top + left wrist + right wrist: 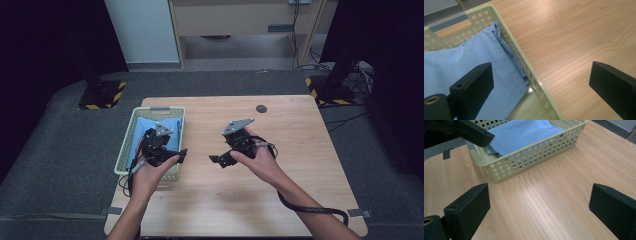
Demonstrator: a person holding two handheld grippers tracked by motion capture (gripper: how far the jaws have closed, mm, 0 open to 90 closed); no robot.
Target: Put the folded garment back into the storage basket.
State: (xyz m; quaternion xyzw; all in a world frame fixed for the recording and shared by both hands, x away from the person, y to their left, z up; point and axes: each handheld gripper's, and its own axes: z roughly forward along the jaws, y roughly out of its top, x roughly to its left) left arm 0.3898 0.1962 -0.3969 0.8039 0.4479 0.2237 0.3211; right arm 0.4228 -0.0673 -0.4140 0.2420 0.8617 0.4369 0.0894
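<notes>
My left gripper [181, 155] hangs over the near right wall of the pale green basket [510, 42], jaws spread wide with nothing between them. One jaw sits above the blue cloth [461, 65] lying folded inside the basket; the other is out over the bare wooden table [574, 37]. I judge the step in hand is reaching in for that cloth. To do it well I should shift the gripper inward, away from the wall, so both jaws clear the rim, then dip onto a raised fold near the corner and pinch there — a flat spot would likely slip out.

My right gripper [216, 159] is also released and empty, held over open table well clear of the basket, jaws pointing toward the basket's side [529, 157].

Both my forearms come in low and close together; my left hand [150, 172] wraps the gripper from below, and my right hand [260, 162] angles inward — its cable trails back along my arm.
</notes>
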